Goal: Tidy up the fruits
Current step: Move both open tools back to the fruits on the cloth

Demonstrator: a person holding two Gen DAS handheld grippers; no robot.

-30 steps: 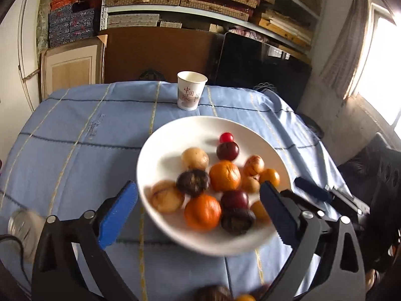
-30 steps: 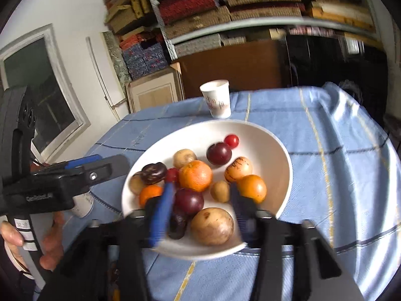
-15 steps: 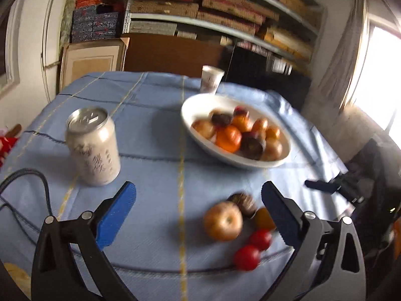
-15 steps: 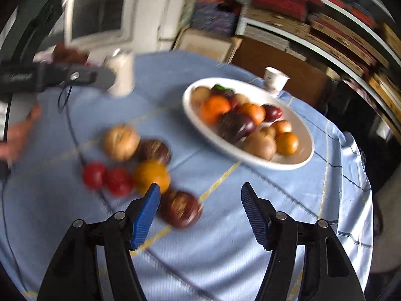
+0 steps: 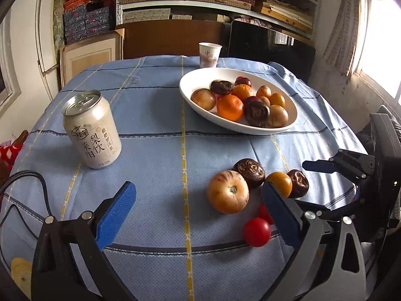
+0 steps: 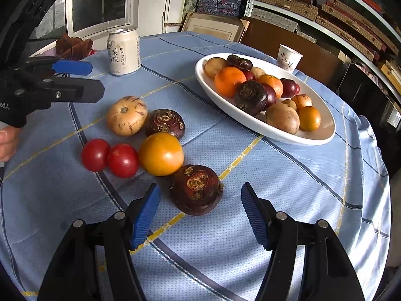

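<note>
A white oval bowl (image 5: 240, 126) (image 6: 275, 133) holds several oranges, dark fruits and pale fruits. In front of it, loose on the blue cloth, lie a striped pale fruit (image 5: 227, 192) (image 6: 126, 115), two dark brown fruits (image 5: 249, 169) (image 6: 165, 123), a yellow-orange fruit (image 5: 279, 183) (image 6: 161, 153) and two red tomatoes (image 5: 257, 228) (image 6: 122, 160). My right gripper (image 6: 200, 186) is open, and the nearer dark fruit (image 6: 196, 189) lies just ahead between its jaws without touching them. My left gripper (image 5: 196, 188) is wide open over bare cloth, left of the striped fruit.
A pale drink can (image 5: 91, 130) (image 6: 124, 51) stands at the left of the table. A paper cup (image 5: 210, 54) (image 6: 289, 57) stands behind the bowl. A black cable (image 5: 25, 178) trails at the near left edge. Shelves and boards stand beyond the table.
Both grippers have drawn back from above the bowl to the loose fruit in front of it, and have held there since. The right wrist rolled and its jaws widened a little.
</note>
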